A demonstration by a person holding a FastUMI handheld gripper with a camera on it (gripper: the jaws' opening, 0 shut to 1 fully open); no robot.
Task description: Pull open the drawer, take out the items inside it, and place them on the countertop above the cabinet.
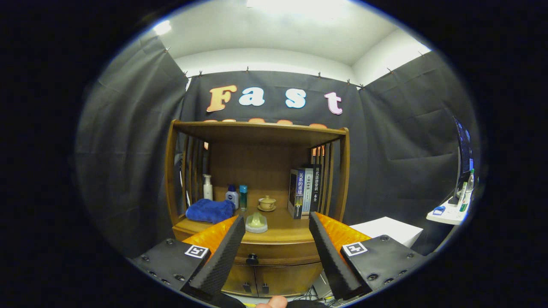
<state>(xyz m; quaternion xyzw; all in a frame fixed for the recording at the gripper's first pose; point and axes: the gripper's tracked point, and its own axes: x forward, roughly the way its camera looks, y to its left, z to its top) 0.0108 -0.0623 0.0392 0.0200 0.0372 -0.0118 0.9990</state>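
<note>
Gripper (277, 222) spread wide, clamped on nothing, aimed at the cabinet (274, 280) from a little way off; between the fingers and just ahead, the drawer (280, 252) shut under the countertop (282, 233), with a small dark knob (252, 259) at its front nearer the left finger; knob the only place to take hold, small and rounded, likely to slip unless pinched square from both sides; drawer stiff wood, probably sliding straight with a steady pull; contents hidden, weight not to be told. On the countertop, a pale lidded dish (256, 223) near the front, a blue cloth (209, 210) to its left, bottles (231, 194) and a teacup (267, 203) behind, books (305, 192) standing at right; possibly a fingertip (274, 302) below the fingers, too blurred to be sure.
</note>
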